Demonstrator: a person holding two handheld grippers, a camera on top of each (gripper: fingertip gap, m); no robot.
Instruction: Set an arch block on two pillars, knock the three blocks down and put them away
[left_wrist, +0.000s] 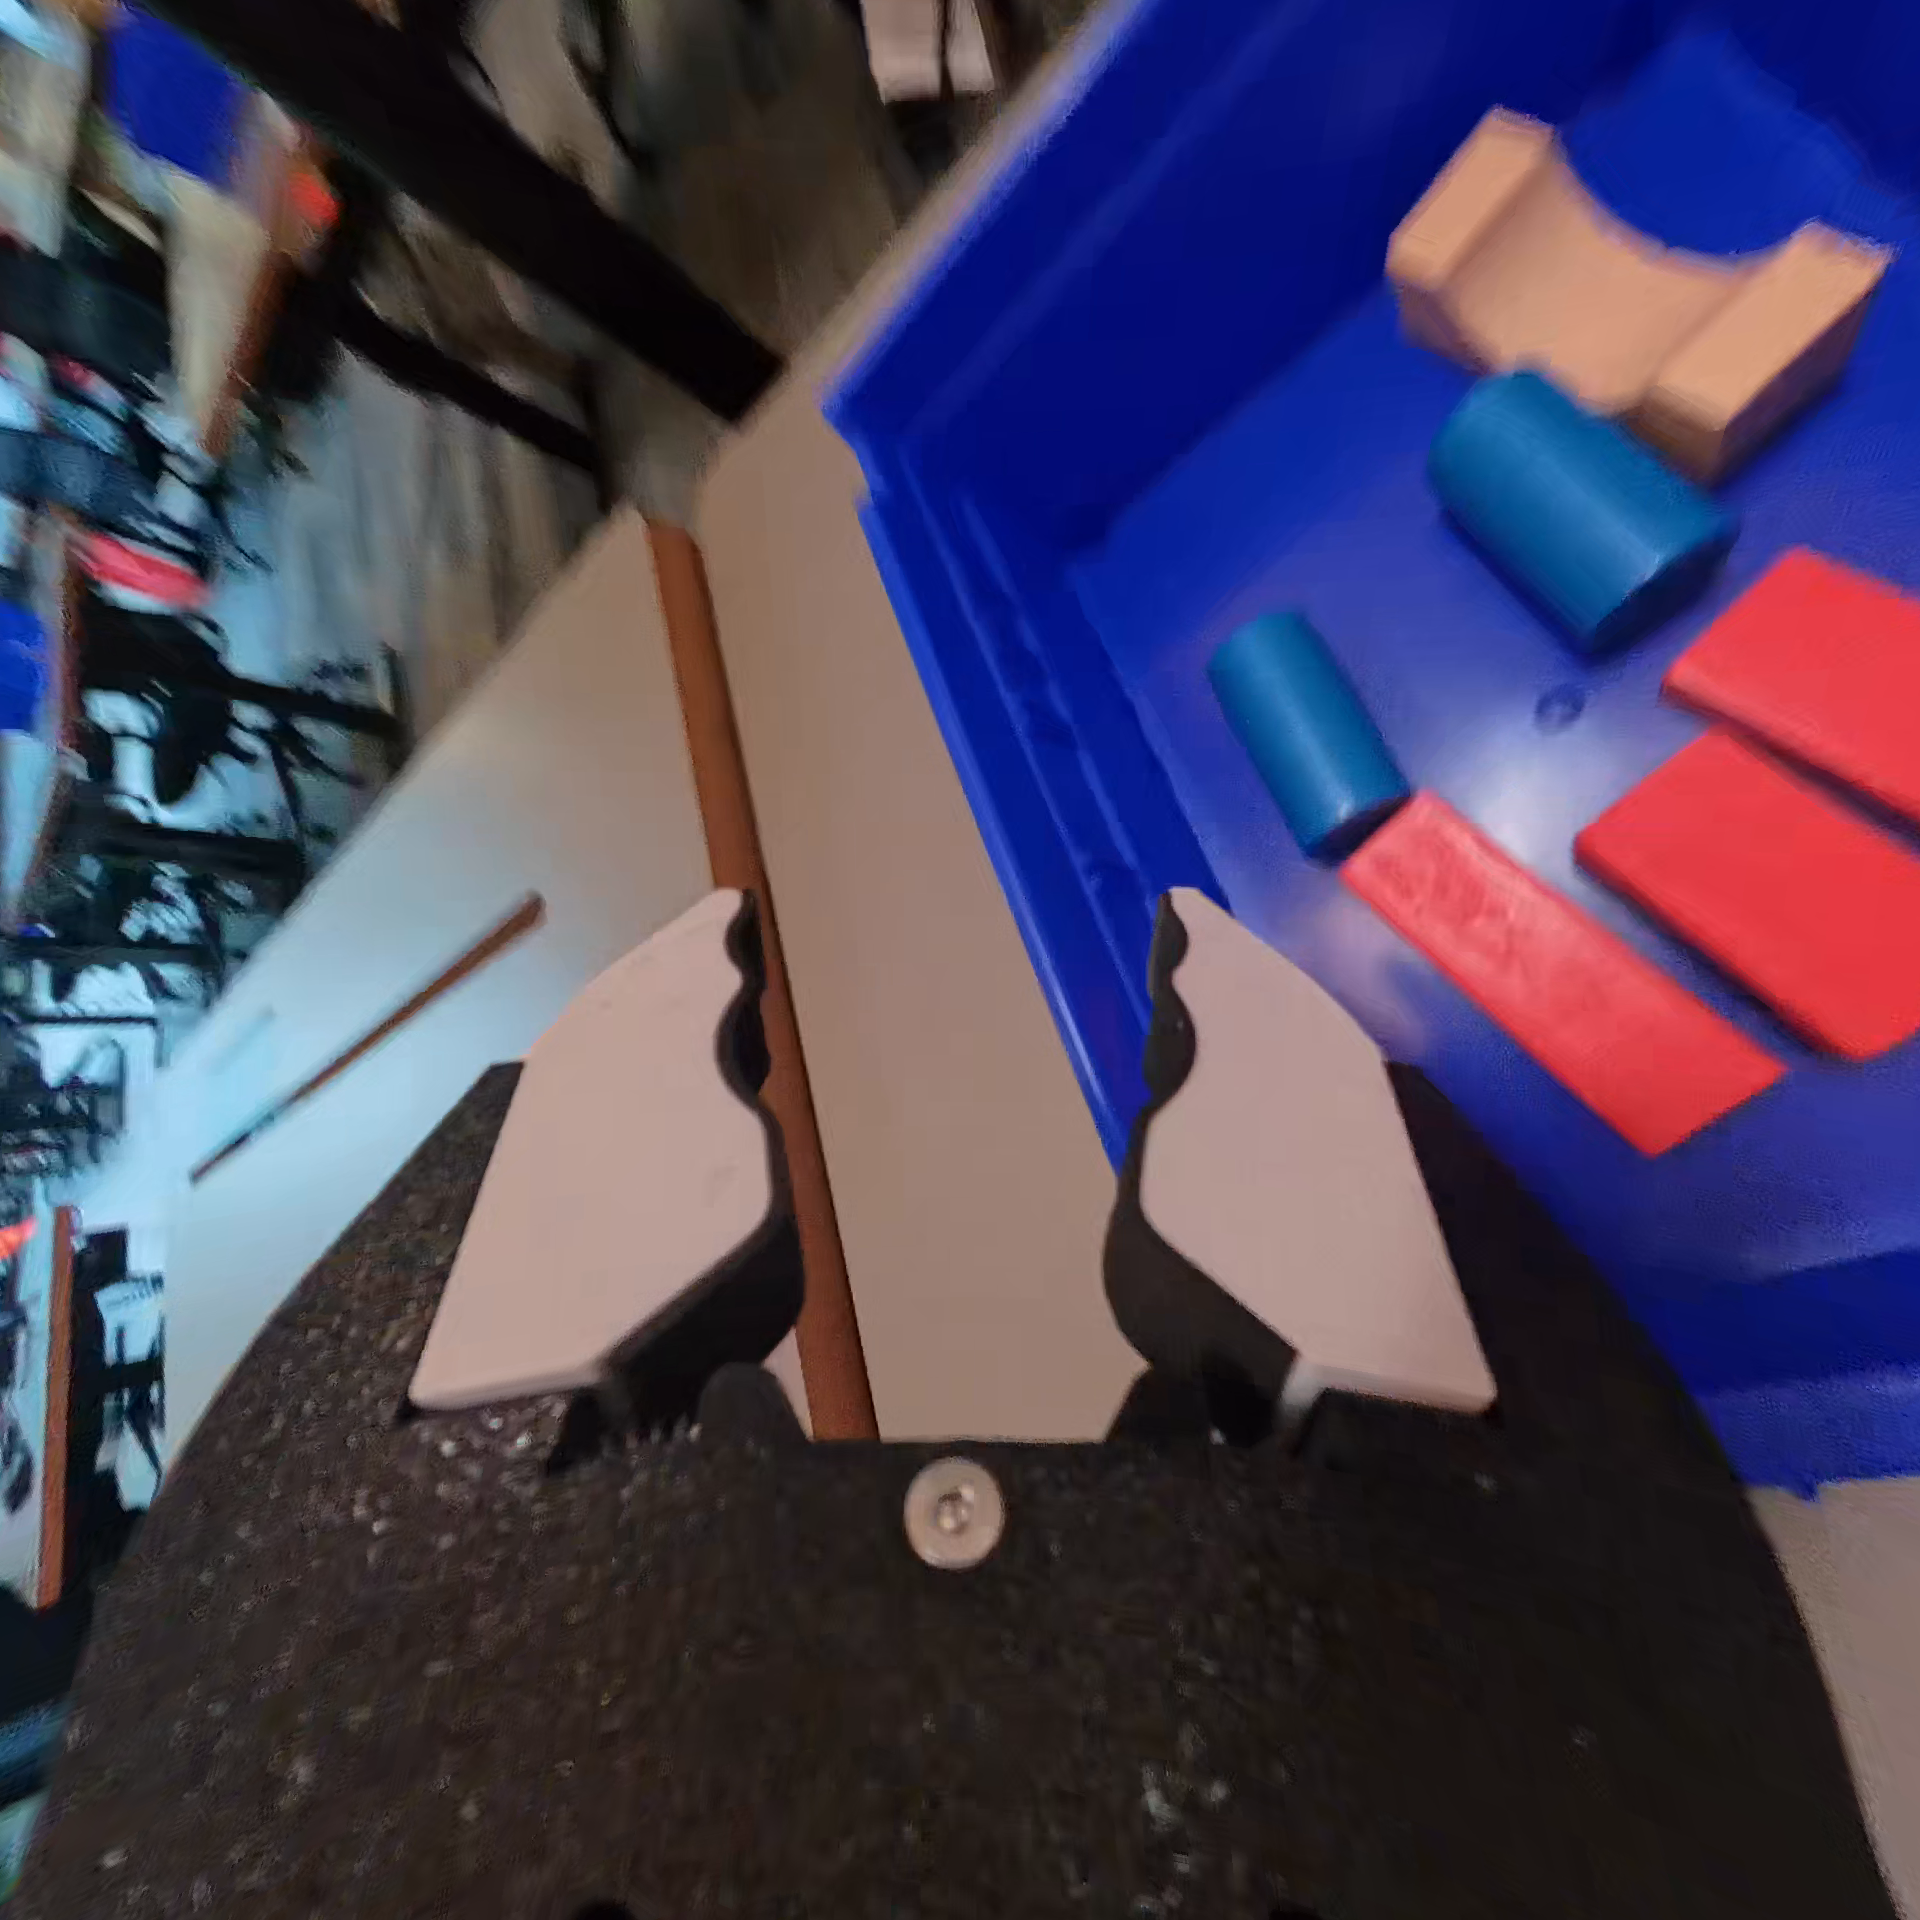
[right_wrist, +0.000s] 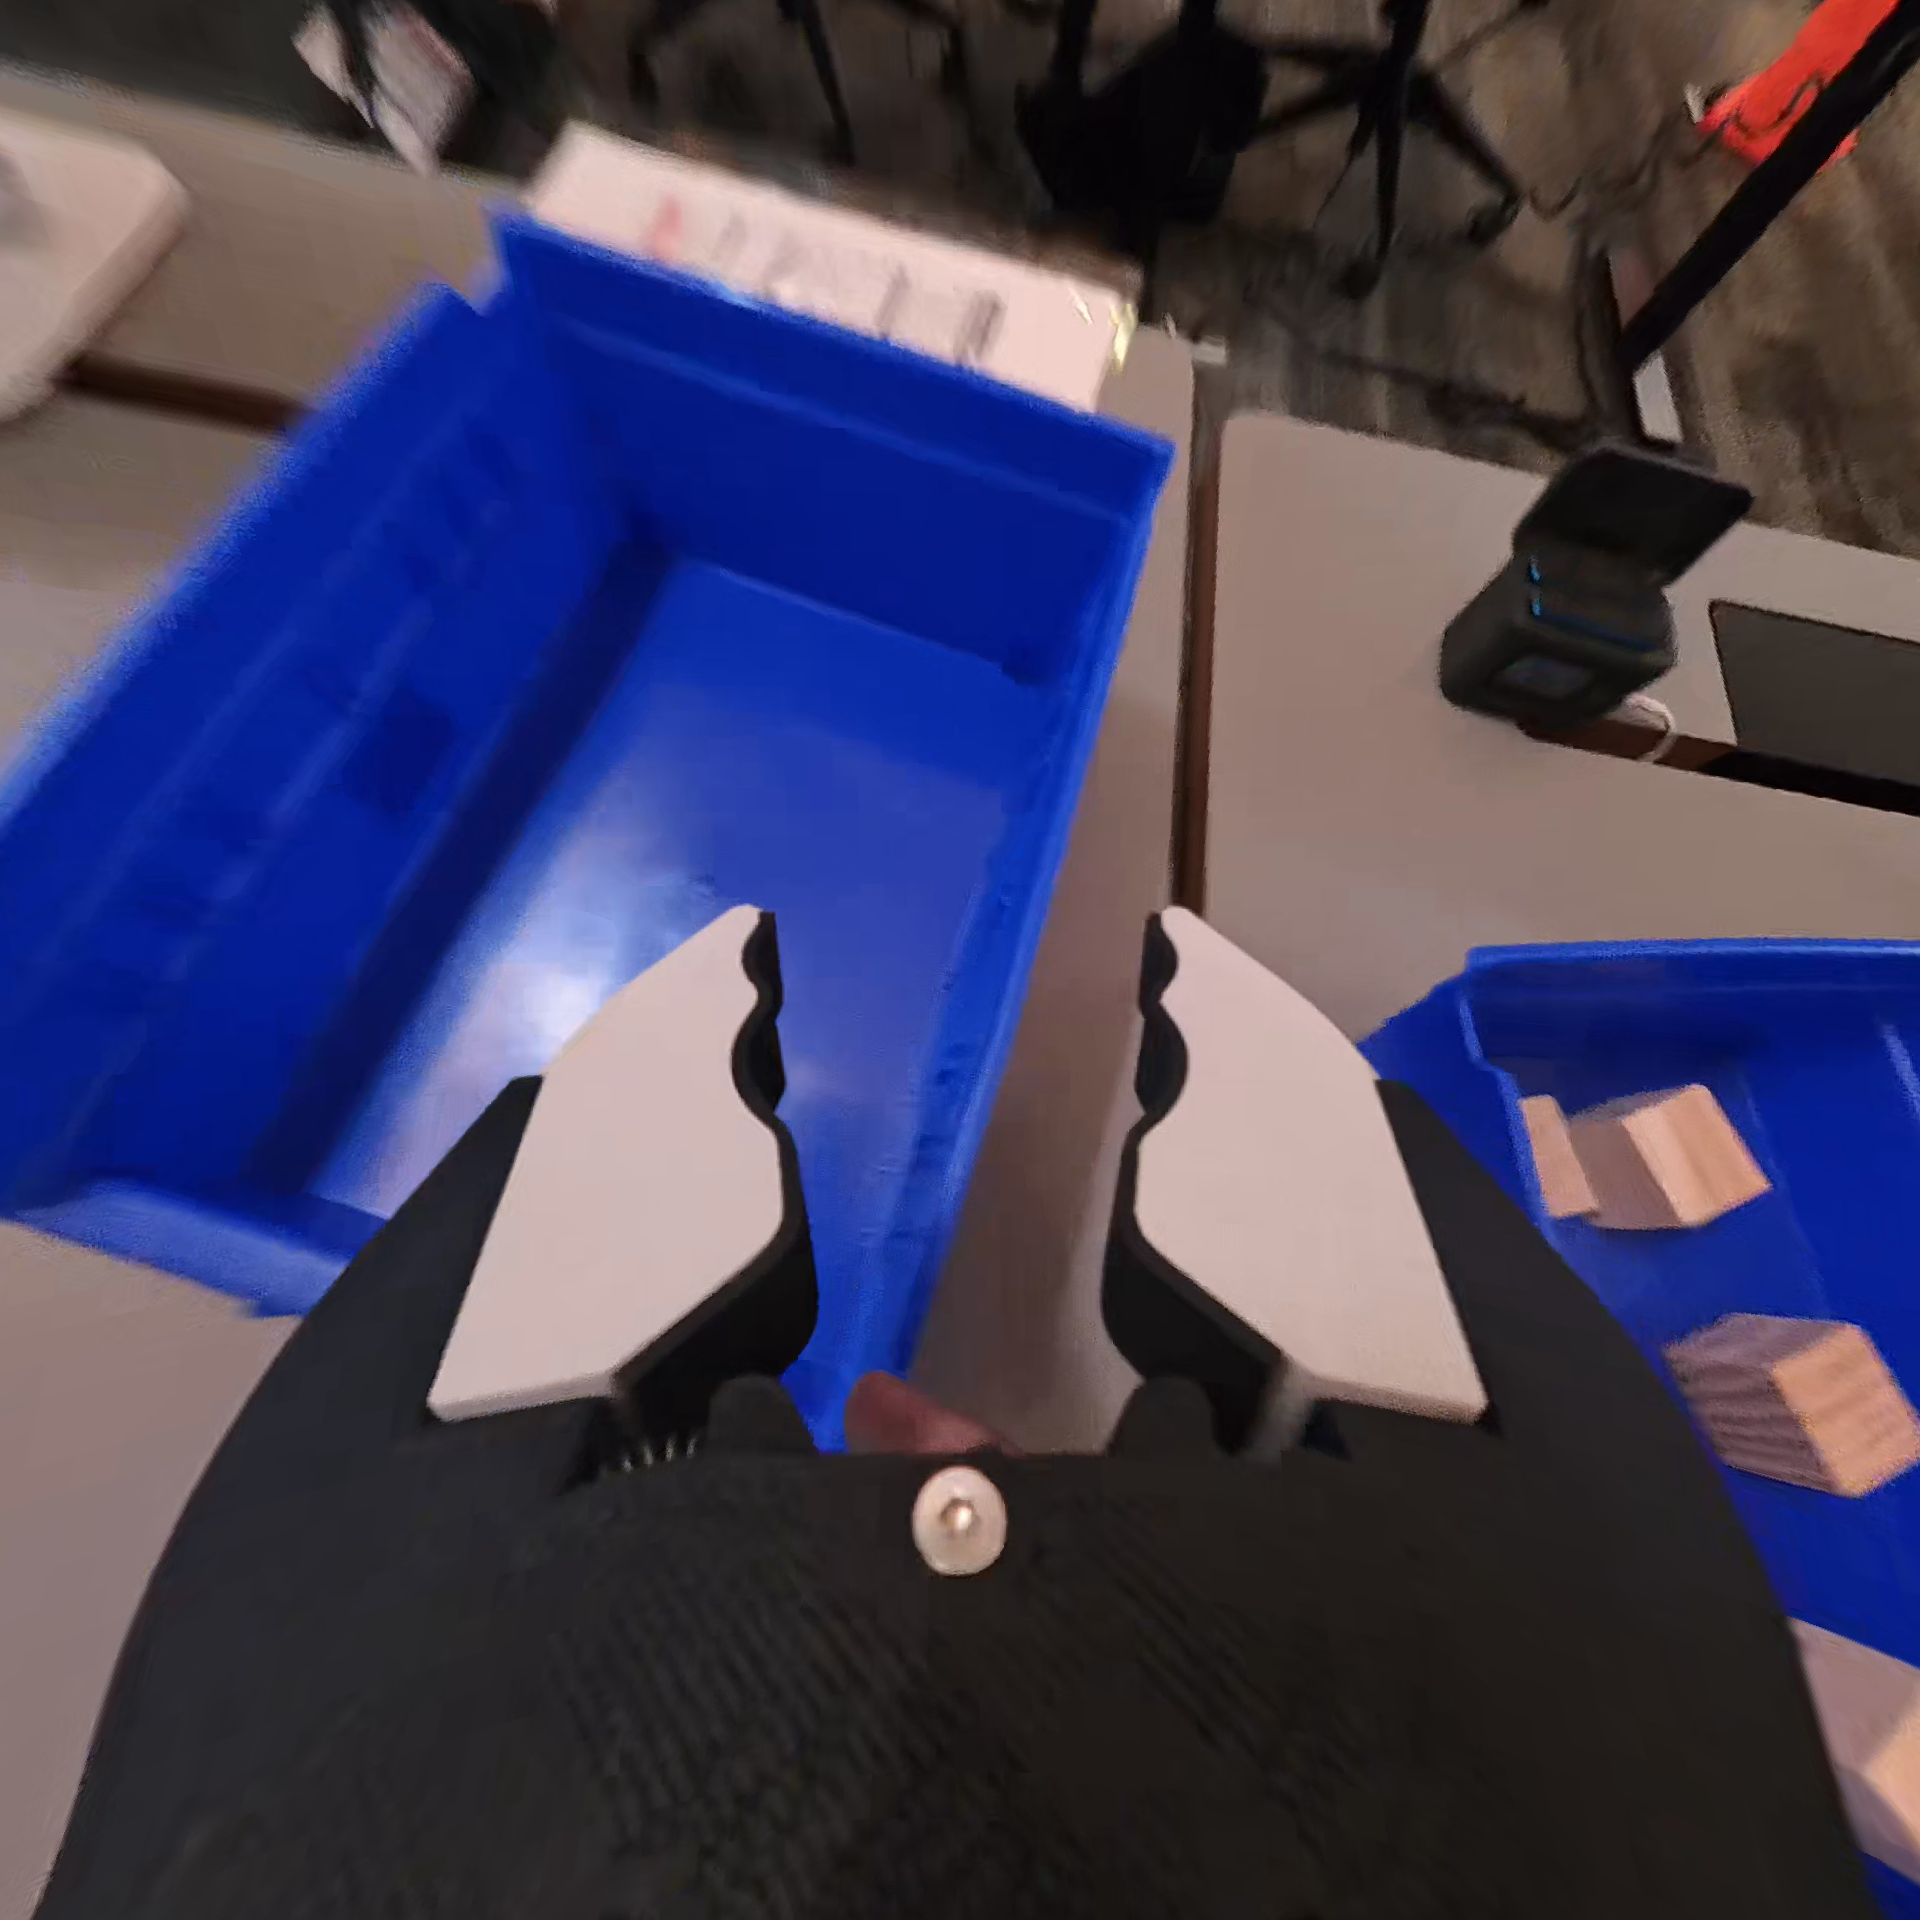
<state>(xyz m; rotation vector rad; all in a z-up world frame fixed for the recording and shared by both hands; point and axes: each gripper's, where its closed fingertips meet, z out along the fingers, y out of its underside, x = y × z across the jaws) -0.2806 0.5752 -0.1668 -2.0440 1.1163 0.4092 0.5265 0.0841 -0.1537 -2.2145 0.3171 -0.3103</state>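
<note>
Left tool (left_wrist: 956, 914) gapes empty beside a deep blue plastic bin (left_wrist: 1039, 416) of blurred blocks; right tool (right_wrist: 956, 925) gapes above an empty blue bin (right_wrist: 831, 436).

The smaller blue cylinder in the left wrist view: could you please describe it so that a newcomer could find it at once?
Start at the blue bin holding blocks, right of the open left gripper. Among its blocks lie two blue cylinders; the smaller blue cylinder is the slimmer one, nearer the gripper, its end by the nearest red flat block.
</note>
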